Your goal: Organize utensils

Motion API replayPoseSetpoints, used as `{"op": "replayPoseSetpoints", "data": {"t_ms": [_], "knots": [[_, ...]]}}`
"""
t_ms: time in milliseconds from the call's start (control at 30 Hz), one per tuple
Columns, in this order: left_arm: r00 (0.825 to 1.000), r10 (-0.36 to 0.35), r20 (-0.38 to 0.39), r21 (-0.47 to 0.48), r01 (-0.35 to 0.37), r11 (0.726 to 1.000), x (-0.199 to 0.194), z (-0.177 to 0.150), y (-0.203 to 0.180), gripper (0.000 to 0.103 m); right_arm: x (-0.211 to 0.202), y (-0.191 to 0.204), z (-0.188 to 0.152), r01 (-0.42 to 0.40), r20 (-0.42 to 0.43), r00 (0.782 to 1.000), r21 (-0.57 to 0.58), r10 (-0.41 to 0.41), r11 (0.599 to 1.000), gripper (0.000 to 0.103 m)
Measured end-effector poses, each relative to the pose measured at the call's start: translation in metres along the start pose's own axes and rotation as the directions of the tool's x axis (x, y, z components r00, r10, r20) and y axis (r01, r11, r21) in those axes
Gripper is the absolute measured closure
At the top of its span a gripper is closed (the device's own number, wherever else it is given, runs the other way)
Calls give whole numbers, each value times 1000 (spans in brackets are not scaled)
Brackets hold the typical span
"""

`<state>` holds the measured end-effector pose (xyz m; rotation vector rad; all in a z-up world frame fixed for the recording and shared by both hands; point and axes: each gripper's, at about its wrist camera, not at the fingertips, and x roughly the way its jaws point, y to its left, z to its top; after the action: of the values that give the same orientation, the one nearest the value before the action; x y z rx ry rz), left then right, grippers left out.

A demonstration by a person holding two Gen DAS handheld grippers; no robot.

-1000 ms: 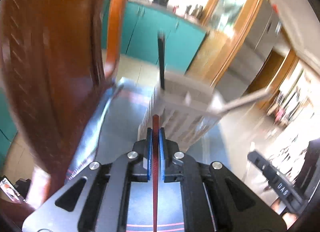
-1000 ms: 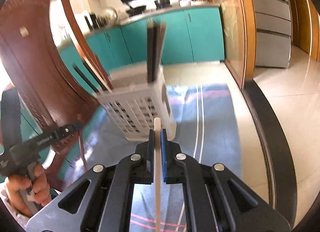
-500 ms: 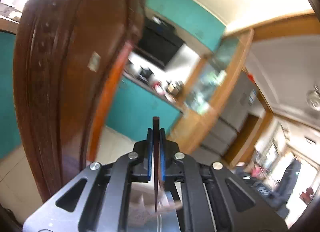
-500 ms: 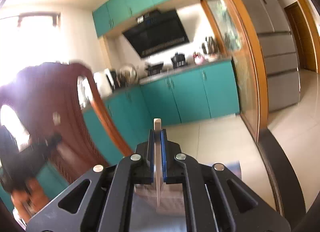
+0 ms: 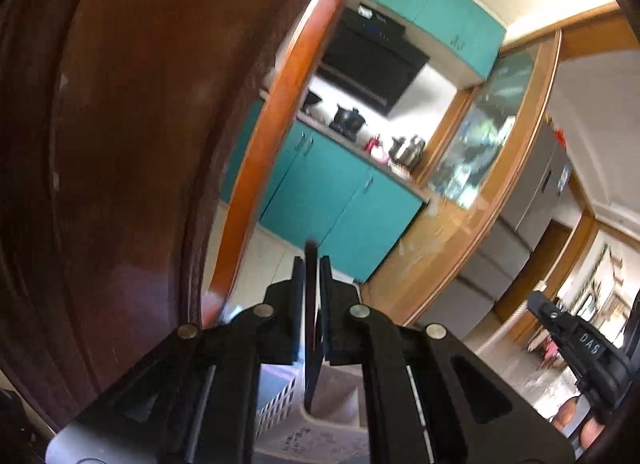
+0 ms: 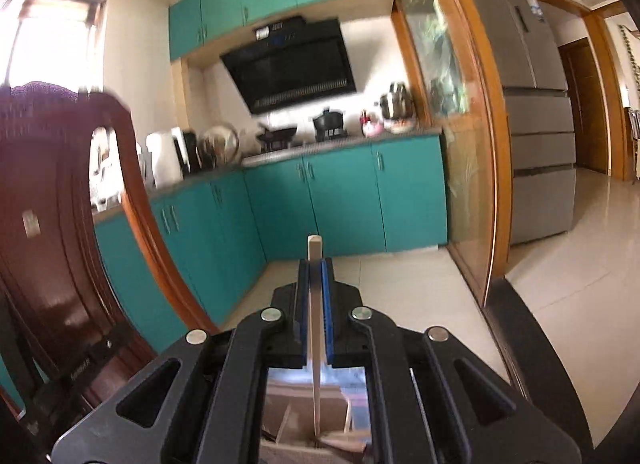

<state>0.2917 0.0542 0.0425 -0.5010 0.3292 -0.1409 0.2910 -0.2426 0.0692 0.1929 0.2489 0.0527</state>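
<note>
My left gripper (image 5: pixel 311 266) is shut on a dark red chopstick (image 5: pixel 311 372) that hangs point-down over the white slotted utensil basket (image 5: pixel 280 404), just under the fingers. My right gripper (image 6: pixel 316 266) is shut on a pale chopstick (image 6: pixel 315 250), whose lower end reaches into the basket (image 6: pixel 280 400) seen through the gap in the fingers' frame. Several other sticks lie in that compartment. The right gripper (image 5: pixel 576 340) also shows at the lower right of the left wrist view. The left gripper (image 6: pixel 88 368) shows at the lower left of the right wrist view.
A dark wooden chair back (image 5: pixel 120 144) stands close on the left, and also fills the left of the right wrist view (image 6: pixel 52 224). Behind are teal kitchen cabinets (image 6: pixel 340 200), a wood-framed glass partition (image 6: pixel 460 144) and a grey fridge (image 6: pixel 536 124). Pale floor tiles lie beyond.
Both grippers rose and came over the basket, which slid from ahead of the fingers to beneath them. Each still holds its chopstick. The left view has dipped slightly since half a second ago.
</note>
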Motion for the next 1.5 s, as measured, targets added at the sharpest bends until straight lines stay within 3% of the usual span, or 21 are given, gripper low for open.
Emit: {"op": "replayPoseSetpoints", "data": {"t_ms": [133, 200, 267, 433, 533, 600, 767, 900, 1100, 1367, 1500], "knots": [[999, 11, -48, 39, -9, 999, -1, -11, -4, 94, 2, 2, -22, 3, -52, 999, -14, -3, 1000, 89], [999, 23, -39, 71, -20, 997, -6, -14, -9, 87, -8, 2, -26, -9, -42, 999, -21, 8, 1000, 66], [999, 28, -32, 95, -25, 995, -12, -17, -11, 73, -22, 4, -27, -15, -15, 1000, -23, 14, 1000, 57], [998, 36, -50, 174, -27, 984, -41, -43, -14, 57, -83, 0, -49, -1, 71, 997, -52, 5, 999, 35], [997, 32, -73, 204, -16, 979, -60, -66, -13, 39, -111, -3, -76, 43, 67, 997, -92, -36, 995, 26], [996, 26, -89, 224, -5, 975, -75, -81, -10, 32, -126, -9, -98, 86, 39, 996, -108, -82, 991, 21], [994, 86, -72, 314, -60, 948, -117, -115, -2, 19, -147, -24, -139, 138, -65, 987, -94, -144, 986, 16], [995, 102, -17, 324, -91, 942, -152, -122, 2, 12, -160, -27, -164, 157, -136, 976, -91, -168, 983, 15], [993, 110, 45, 355, -118, 927, -186, -118, -3, 4, -175, 2, -180, 144, -124, 977, -197, -171, 970, 4], [983, 168, 76, 424, -184, 887, -213, -124, 2, 3, -182, 29, -186, 152, -87, 980, -272, -182, 950, 3], [980, 183, 82, 424, -201, 883, -215, -122, 9, 3, -181, 30, -188, 138, -96, 981, -269, -169, 953, 3]]}}
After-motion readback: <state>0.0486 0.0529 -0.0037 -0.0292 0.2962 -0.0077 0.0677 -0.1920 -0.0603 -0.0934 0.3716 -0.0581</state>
